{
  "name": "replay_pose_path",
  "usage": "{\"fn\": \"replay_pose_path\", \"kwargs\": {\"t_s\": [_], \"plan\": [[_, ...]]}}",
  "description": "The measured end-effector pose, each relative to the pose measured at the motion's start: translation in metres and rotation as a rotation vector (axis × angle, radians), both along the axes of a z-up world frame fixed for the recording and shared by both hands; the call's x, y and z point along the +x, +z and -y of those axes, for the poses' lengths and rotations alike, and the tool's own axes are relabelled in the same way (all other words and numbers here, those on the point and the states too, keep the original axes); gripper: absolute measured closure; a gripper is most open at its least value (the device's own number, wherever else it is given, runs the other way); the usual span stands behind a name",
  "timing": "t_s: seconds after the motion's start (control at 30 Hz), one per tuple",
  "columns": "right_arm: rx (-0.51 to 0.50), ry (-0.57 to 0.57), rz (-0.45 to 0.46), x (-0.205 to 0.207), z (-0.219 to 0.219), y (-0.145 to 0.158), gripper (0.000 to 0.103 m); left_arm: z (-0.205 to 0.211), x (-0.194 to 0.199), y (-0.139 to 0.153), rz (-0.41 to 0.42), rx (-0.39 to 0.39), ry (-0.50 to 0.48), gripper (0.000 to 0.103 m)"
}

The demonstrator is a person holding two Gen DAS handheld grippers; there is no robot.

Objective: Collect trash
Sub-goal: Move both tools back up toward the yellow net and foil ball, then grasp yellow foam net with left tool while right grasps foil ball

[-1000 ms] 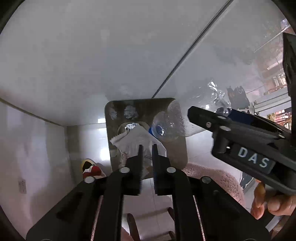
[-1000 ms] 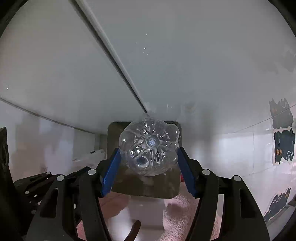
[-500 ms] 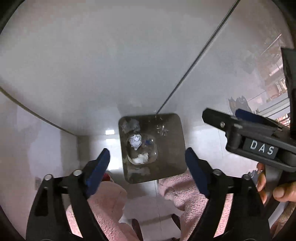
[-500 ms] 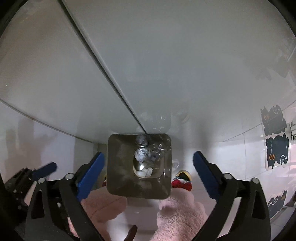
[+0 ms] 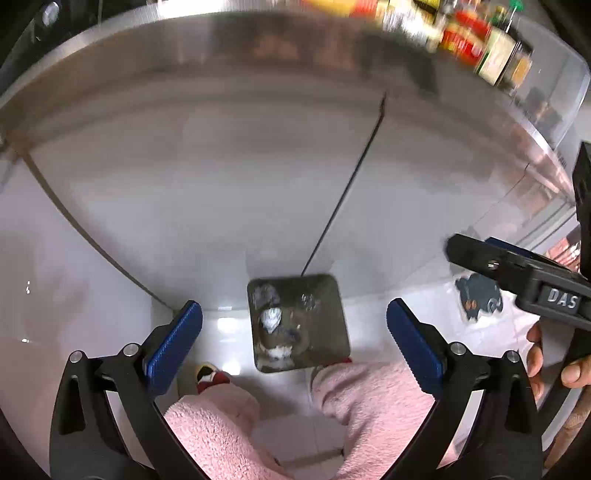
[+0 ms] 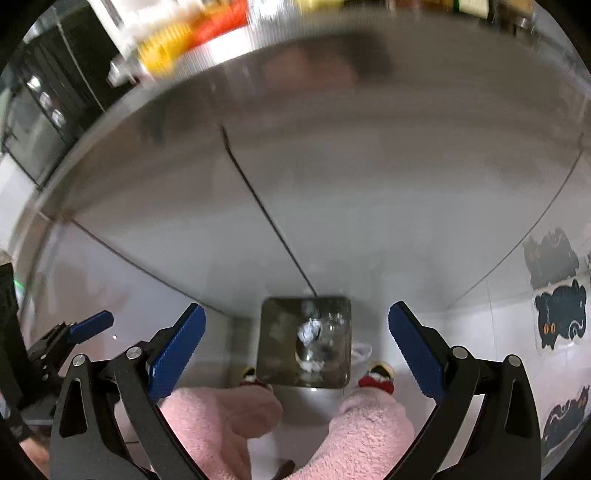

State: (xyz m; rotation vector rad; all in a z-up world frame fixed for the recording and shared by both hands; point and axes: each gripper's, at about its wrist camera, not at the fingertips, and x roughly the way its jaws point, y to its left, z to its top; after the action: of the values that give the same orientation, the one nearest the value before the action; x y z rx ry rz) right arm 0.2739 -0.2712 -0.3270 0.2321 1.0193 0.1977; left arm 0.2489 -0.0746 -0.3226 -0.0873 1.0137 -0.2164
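A square dark bin [image 5: 299, 325] stands on the floor far below me; it also shows in the right wrist view [image 6: 306, 345]. Inside lie crumpled paper [image 5: 271, 317], a clear plastic bottle [image 6: 319, 345] and white scraps. My left gripper [image 5: 294, 341] is open and empty, high above the bin. My right gripper [image 6: 296, 341] is open and empty too, also high above the bin; it shows from the side in the left wrist view [image 5: 517, 273].
A white cabinet front with a dark vertical seam [image 5: 343, 192] rises behind the bin under a steel counter edge [image 5: 258, 33]. Blurred jars and bottles [image 5: 476, 40] stand on the counter. Pink fleece legs [image 6: 369, 435] and red slippers [image 6: 376, 376] flank the bin. Cat stickers [image 6: 557, 314] are at the right.
Both grippers opened: the left let go of the paper, the right let go of the bottle, and both fell into the bin. Both grippers have since risen and tilted up toward the counter.
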Motion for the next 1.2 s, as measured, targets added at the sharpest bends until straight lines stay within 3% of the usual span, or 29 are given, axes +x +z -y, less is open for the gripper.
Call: {"fn": "replay_pose_path", "kwargs": {"t_s": [0.3, 0.53, 0.9, 1.03, 1.1, 1.2], "plan": [[0.0, -0.019, 0.19, -0.003, 0.03, 0.096, 0.003, 0.003, 0.003, 0.088, 0.167, 0.015, -0.011, 0.008], [-0.007, -0.059, 0.26, 0.036, 0.044, 0.135, 0.003, 0.009, 0.039, 0.143, 0.239, -0.003, 0.023, 0.008], [-0.03, -0.064, 0.195, 0.138, 0.032, 0.134, 0.003, 0.024, 0.13, 0.148, 0.22, 0.031, 0.053, 0.01], [-0.053, -0.045, 0.187, 0.162, 0.024, 0.127, 0.009, 0.032, 0.156, 0.14, 0.193, 0.03, 0.037, 0.022], [-0.05, -0.035, 0.176, 0.176, 0.022, 0.122, 0.02, 0.036, 0.169, 0.133, 0.168, 0.026, 0.033, 0.034], [-0.03, -0.024, 0.154, 0.189, 0.02, 0.115, 0.021, 0.04, 0.181, 0.125, 0.151, 0.019, 0.029, 0.04]]}}
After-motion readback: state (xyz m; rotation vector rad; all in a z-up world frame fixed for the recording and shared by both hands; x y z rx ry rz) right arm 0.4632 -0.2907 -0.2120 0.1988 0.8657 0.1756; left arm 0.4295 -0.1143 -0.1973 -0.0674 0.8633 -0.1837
